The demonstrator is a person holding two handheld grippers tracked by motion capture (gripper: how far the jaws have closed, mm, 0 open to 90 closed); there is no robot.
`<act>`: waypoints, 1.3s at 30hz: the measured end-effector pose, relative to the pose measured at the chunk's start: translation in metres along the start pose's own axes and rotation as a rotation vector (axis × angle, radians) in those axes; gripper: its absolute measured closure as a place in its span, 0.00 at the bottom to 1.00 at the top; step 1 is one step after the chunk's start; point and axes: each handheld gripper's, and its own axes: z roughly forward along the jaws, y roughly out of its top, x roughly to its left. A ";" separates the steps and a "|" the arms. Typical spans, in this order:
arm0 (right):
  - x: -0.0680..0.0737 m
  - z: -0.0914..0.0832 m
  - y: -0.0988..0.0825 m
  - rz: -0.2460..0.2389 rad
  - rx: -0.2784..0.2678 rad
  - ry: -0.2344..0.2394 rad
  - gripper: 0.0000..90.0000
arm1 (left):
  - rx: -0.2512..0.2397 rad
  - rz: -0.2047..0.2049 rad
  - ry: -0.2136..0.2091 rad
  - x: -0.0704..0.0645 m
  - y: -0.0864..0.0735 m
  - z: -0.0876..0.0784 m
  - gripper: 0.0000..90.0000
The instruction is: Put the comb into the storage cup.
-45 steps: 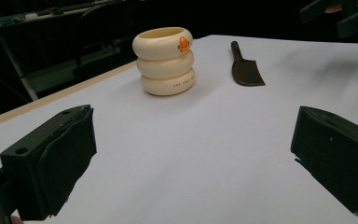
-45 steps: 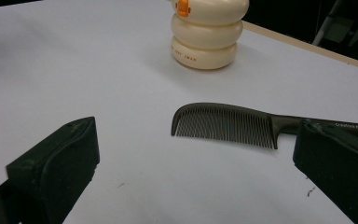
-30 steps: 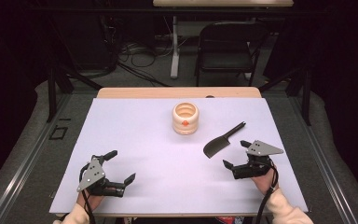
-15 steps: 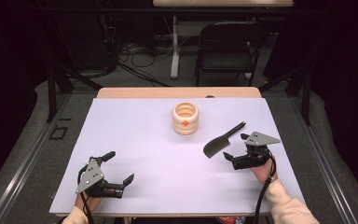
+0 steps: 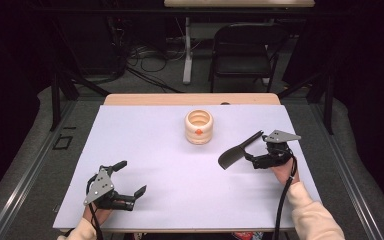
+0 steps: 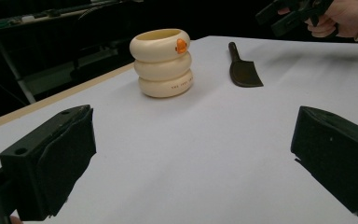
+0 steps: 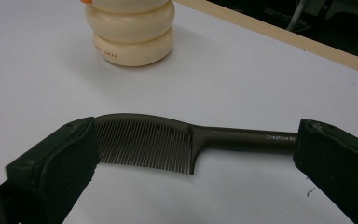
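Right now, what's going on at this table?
A person holds a gripper in each hand. The right gripper, jaws open, hangs over the dark plastic comb with a long handle, which lies flat on the white table, not yet gripped. The cream ribbed holder with an orange mark stands upright beyond the comb. The left gripper is open near the table's front edge, away from both.

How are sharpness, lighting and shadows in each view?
High view: table evenly lit, surroundings dark, slightly soft. Left gripper view: cup and comb sharp, its own near jaws soft. Right gripper view: comb teeth crisp, faint shadow beside the cup, no glare.
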 end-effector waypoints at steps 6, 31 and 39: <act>-0.007 0.002 0.004 0.006 0.013 -0.005 0.00 | -0.001 0.000 -0.005 0.000 0.000 0.002 0.00; -0.040 0.039 0.031 0.019 0.124 -0.054 0.02 | -0.009 0.003 -0.020 0.001 0.001 0.003 0.00; -0.055 0.048 0.032 0.031 0.156 -0.097 0.15 | -0.011 -0.003 -0.025 0.001 0.001 0.005 0.00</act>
